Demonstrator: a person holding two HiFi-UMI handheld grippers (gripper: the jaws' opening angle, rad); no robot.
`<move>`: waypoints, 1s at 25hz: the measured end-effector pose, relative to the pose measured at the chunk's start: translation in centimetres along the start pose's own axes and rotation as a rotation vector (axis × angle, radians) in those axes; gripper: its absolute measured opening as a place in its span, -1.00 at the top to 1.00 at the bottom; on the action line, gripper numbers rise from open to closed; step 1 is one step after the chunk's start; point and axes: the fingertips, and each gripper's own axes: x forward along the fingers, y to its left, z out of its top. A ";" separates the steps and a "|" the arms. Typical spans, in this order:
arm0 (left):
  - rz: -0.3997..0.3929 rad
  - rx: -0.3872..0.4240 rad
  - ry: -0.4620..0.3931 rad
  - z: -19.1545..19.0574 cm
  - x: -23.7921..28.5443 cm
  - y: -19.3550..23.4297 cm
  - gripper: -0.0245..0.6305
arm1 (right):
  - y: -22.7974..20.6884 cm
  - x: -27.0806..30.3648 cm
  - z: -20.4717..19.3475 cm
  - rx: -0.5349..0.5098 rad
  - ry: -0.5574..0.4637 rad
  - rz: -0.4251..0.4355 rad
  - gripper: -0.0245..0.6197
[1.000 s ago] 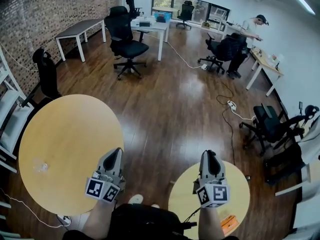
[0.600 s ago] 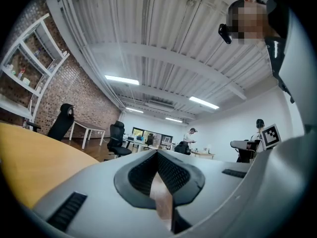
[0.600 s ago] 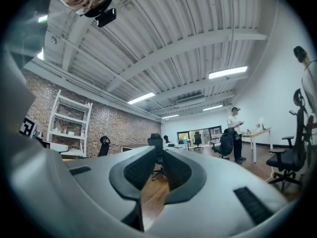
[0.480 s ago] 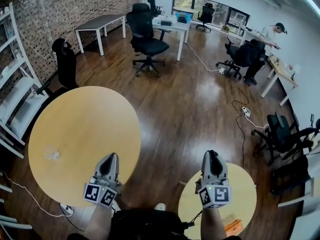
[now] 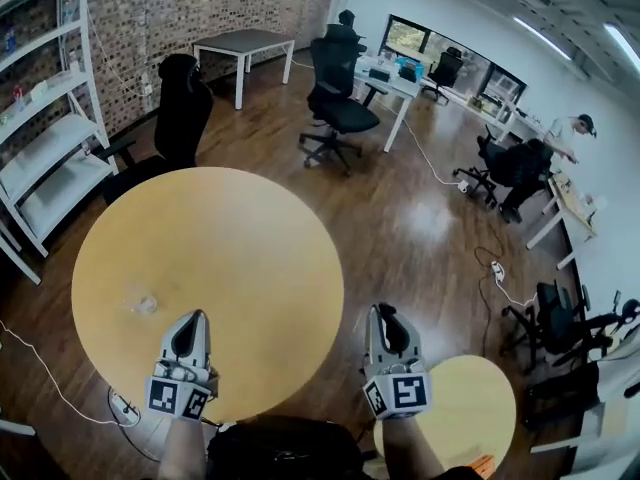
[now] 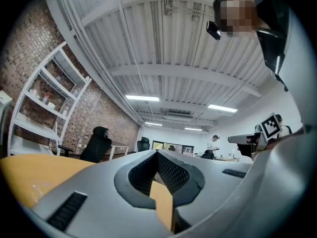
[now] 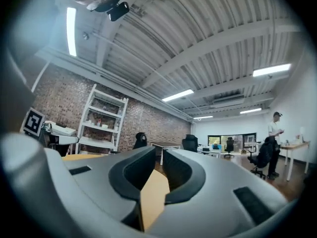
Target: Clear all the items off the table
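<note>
A large round yellow table fills the middle of the head view. On its left part lies one small clear, crumpled-looking item. My left gripper hangs over the table's near edge, just right of that item, with its jaws shut and empty. My right gripper is held over the floor just past the table's right rim. Its jaws stand almost together with only a thin slit, and nothing is between them. Both grippers point away from me, roughly level.
White shelving stands at the left and a black office chair behind the big table. A small round table with an orange thing is at the lower right. More desks, chairs and a person are far off.
The view has swung left, so the big table now lies in front of me. Both grippers moved left: the left one over the table's edge, the right one off the small table.
</note>
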 end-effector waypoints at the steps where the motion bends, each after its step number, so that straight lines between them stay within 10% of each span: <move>1: 0.022 -0.001 -0.018 0.4 -0.6 2.4 0.92 | 2.3 1.5 0.2 -0.018 -0.003 0.027 0.77; 13: 0.369 0.092 -0.051 7.6 -16.2 20.5 0.92 | 27.9 11.1 0.5 -0.063 0.010 0.399 0.77; 25: 0.477 0.141 0.049 8.9 -19.7 24.2 0.92 | 32.6 15.0 -2.2 0.042 0.114 0.491 0.77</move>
